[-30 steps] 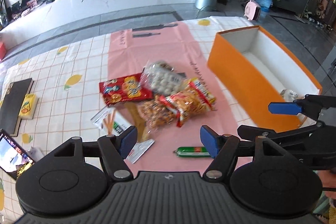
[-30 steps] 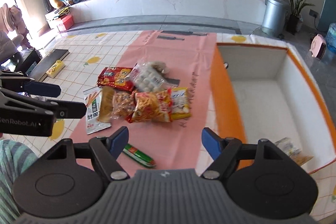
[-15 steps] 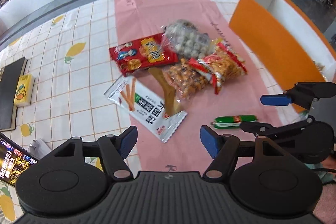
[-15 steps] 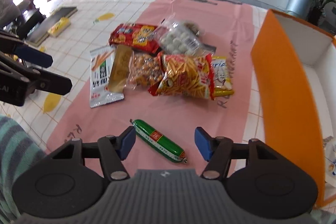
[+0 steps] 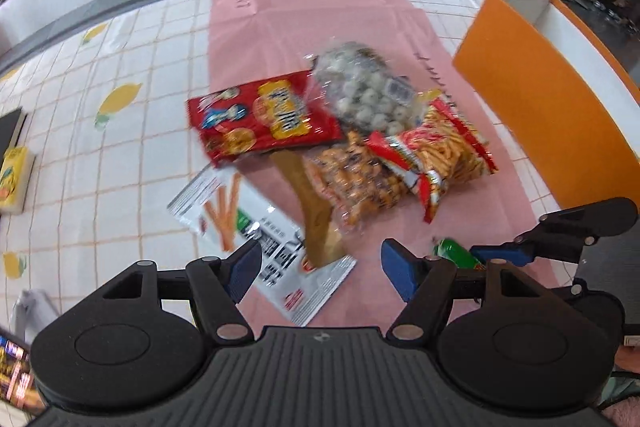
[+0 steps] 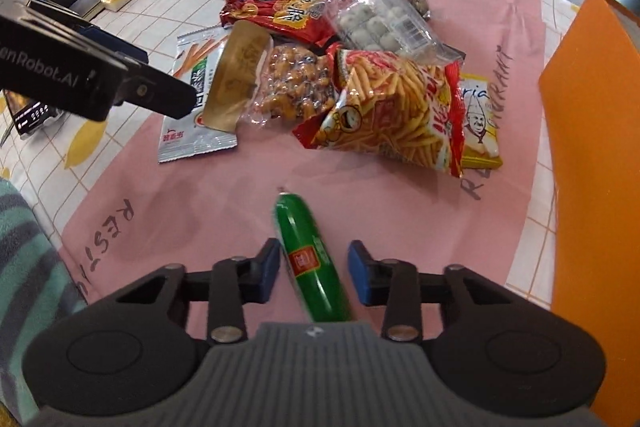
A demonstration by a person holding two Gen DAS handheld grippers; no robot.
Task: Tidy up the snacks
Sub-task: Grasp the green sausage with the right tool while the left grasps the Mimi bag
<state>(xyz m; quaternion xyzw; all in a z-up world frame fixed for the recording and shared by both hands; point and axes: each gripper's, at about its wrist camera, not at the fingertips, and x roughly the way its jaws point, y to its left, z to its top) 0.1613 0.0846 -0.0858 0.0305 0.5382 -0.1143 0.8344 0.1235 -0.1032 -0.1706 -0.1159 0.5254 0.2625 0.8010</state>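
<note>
**Green sausage between the right tongs, orange box waiting beside it**

We take the orange box (image 6: 592, 107) as our marker. The green sausage (image 6: 308, 259) lies on the pink mat (image 6: 200, 195), out in the open beside the box's long orange wall. It is apart from the heap of snack bags, which sits further along that same wall. Nearest to it in the heap is the red bag of potato sticks (image 6: 396, 107).

Our right gripper (image 6: 314, 269) straddles the sausage near its printed red label. Its tongs are drawn in narrow. One pad looks to be right against the casing, while a slim gap shows on the other side, so we see no firm squeeze yet. Our left gripper (image 5: 320, 267) hangs with its tongs wide and holding nothing. It is over the white breadstick packet (image 5: 256, 227), on the far side of the heap from the box.

We judge the sausage light, fairly firm and round, with a glossy casing that may slip or roll. The middle by the label is the best hold, squeezed across its width. The crimped ends would likely let it swing or slide out on the way into the box.
</note>
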